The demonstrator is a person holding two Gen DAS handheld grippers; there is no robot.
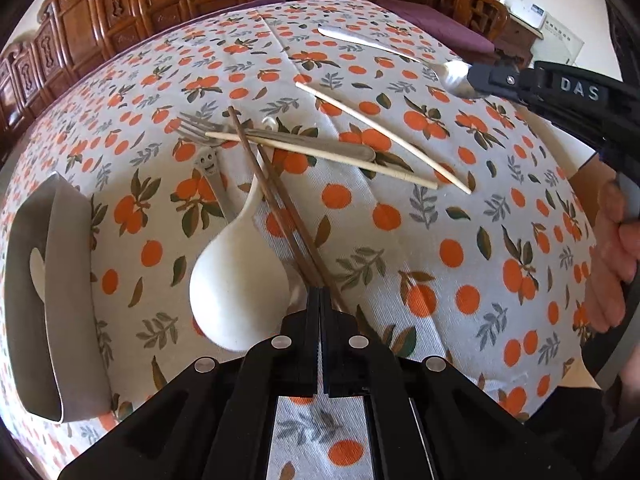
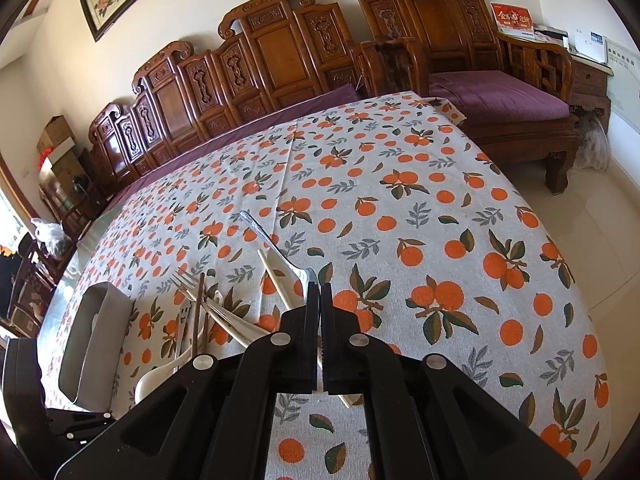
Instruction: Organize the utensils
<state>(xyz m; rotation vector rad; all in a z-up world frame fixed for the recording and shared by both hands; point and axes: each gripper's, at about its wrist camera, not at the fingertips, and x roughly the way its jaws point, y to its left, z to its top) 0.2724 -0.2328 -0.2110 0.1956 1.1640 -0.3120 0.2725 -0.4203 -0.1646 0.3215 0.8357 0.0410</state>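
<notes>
You're working over a table draped in an orange-print tablecloth (image 1: 460,216), with carved wooden chairs (image 2: 280,60) lined up behind it and a purple-cushioned armchair (image 2: 500,96) off its far corner.

Take the white ladle (image 1: 240,280) as your landmark. Your left gripper (image 1: 320,300) sits right at the ladle's bowl, jaws drawn together and clamped on the near ends of the two dark brown chopsticks (image 1: 272,192), which run away from you alongside the ladle's handle. Past the tip of that handle lies the fork (image 1: 200,130), tines pointing left, and a pale chopstick (image 1: 320,156) crosses over both the fork's handle and the dark pair. A second pale chopstick (image 1: 384,136) lies to the right of the ladle, apart from the heap. Tucked just left of the ladle's handle is a small metal utensil with a smiling face (image 1: 208,164) on its end.

Well to the ladle's left stands the grey organizer tray (image 1: 52,320); something white shows inside it, but what it is you can't tell.

Far to the right, beyond the ladle, your right gripper (image 1: 480,76) has its jaws pressed together on the bowl of a metal spoon (image 1: 452,72), whose handle stretches away across the cloth. The right wrist view confirms it: fingertips together, the spoon's handle (image 2: 260,232) running out ahead.
</notes>
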